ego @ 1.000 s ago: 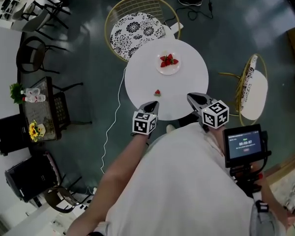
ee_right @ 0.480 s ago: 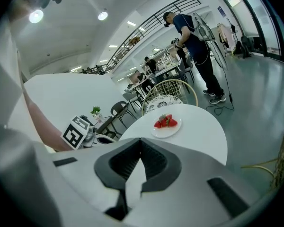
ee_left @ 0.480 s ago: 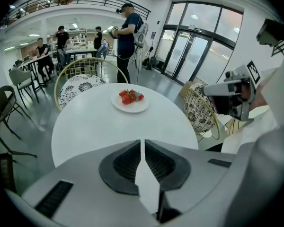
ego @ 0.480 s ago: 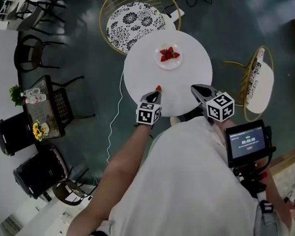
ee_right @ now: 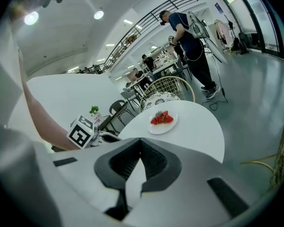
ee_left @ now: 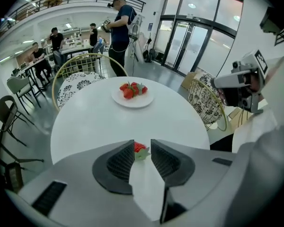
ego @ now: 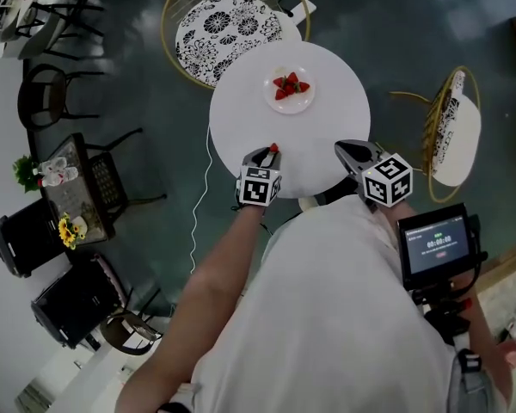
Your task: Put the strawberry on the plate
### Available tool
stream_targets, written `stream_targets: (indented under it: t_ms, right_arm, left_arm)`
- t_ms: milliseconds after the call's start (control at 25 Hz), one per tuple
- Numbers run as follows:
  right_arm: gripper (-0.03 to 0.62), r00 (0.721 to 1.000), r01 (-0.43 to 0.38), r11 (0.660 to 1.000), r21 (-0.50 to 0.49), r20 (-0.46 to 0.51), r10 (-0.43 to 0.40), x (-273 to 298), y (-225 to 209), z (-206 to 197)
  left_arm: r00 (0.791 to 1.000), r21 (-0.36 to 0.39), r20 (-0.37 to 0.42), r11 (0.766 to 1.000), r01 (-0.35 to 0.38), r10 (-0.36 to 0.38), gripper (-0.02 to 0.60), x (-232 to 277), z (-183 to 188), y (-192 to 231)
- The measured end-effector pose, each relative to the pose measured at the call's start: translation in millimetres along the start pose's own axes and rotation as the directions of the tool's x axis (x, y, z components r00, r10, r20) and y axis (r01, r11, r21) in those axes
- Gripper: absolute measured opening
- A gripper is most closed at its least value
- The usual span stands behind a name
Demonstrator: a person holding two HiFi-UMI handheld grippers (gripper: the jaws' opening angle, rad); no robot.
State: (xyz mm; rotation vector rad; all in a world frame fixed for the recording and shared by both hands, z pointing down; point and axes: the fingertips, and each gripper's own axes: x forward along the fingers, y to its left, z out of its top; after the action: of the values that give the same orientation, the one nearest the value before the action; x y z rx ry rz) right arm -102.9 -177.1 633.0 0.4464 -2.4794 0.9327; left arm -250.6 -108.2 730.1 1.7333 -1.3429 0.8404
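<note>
A lone red strawberry point(ego: 274, 147) point(ee_left: 139, 147) with a green leaf cap lies on the round white table point(ego: 327, 127), near its front edge. My left gripper point(ego: 267, 154) point(ee_left: 142, 144) points steeply down at it. Its jaws have just been opening, and the berry now sits between the two tips with the pads not pressing it. Farther back, a white plate point(ego: 290, 105) point(ee_left: 132, 102) point(ee_right: 157, 127) holds several strawberries. My right gripper point(ego: 339, 147) point(ee_right: 141, 141) hovers shut and empty over the table's front right edge.
A gold wire chair with a black-and-white patterned cushion point(ego: 228, 28) stands behind the table, and another point(ego: 451, 140) to its right. A small monitor point(ego: 434, 243) hangs at the person's right side. People stand and sit at tables point(ee_left: 61, 46) far behind.
My left gripper has come forward to the lone strawberry, and its jaws have opened round it. The right gripper has stayed at the table's front right edge.
</note>
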Motion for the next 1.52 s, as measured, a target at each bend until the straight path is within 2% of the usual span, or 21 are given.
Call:
stream_targets:
  t_ms: [120,280,480,640,1000,1520]
  right_arm:
    - [0.005,1.0,0.008,1.0,0.006,0.002,-0.008,-2.5,-3.5,0.2]
    - [0.005,1.0,0.018,1.0,0.014,0.006,-0.018,-4.6,-4.8,1.6]
    - [0.005,1.0,0.022,0.999,0.035,-0.002,-0.022,3.3,-31.8,2.7]
    - [0.005,0.999,0.041,0.999,0.036,0.0,-0.041,2.3,-40.0,1.3]
    - [0.005,1.0,0.02,0.999,0.035,0.007,-0.02,4.9,-39.0,8.7]
    - [0.005,1.0,0.023,0.999,0.037,0.015,-0.023,3.4,-41.6,8.7]
  left_arm:
    - [0.999,0.011,-0.034,1.0,-0.006,0.006,0.09,6.3,-5.2,1.1]
    - [0.996,0.015,-0.086,1.0,-0.005,0.006,0.147,13.7,-12.7,4.6]
    - [0.993,-0.013,-0.121,1.0,-0.004,0.003,0.148,40.7,-6.1,12.8]
    - [0.991,-0.008,-0.136,1.0,0.007,-0.008,0.147,49.0,-8.1,11.7]
    - [0.993,-0.015,-0.116,1.0,0.005,-0.006,0.146,42.9,-0.9,8.4]
    - [0.999,-0.048,-0.018,0.998,0.03,-0.031,0.146,44.0,38.1,-0.3]
